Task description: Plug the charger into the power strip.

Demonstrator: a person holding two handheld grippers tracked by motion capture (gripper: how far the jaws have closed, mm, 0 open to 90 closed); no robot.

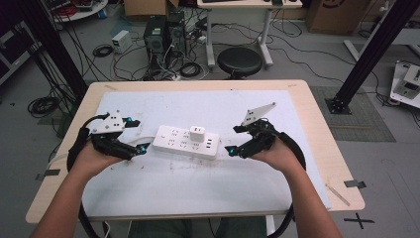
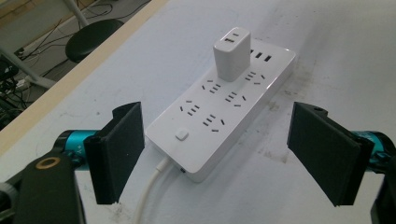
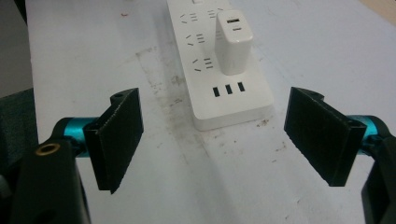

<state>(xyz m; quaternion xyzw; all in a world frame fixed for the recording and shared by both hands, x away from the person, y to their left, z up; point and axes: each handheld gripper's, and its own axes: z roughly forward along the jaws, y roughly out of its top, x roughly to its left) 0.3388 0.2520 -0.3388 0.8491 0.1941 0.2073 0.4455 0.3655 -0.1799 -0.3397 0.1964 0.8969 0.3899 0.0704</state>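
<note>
A white power strip (image 1: 185, 142) lies flat in the middle of the white mat, with a white charger block (image 1: 196, 134) plugged upright into it. My left gripper (image 1: 137, 135) is open at the strip's left end, jaws wide apart, empty. From the left gripper view the strip (image 2: 219, 112) runs away from me, its switch and white cord (image 2: 149, 193) at the near end and the charger (image 2: 232, 53) farther along. My right gripper (image 1: 236, 140) is open at the strip's right end. In the right gripper view the strip (image 3: 219, 70) shows its USB ports nearest and the charger (image 3: 233, 44) just behind them.
The white mat (image 1: 198, 183) covers most of a light wooden table (image 1: 317, 129). Stains mark the mat beside the strip. A black round stool (image 1: 239, 61) stands just beyond the far edge, among cables and computer boxes on the floor.
</note>
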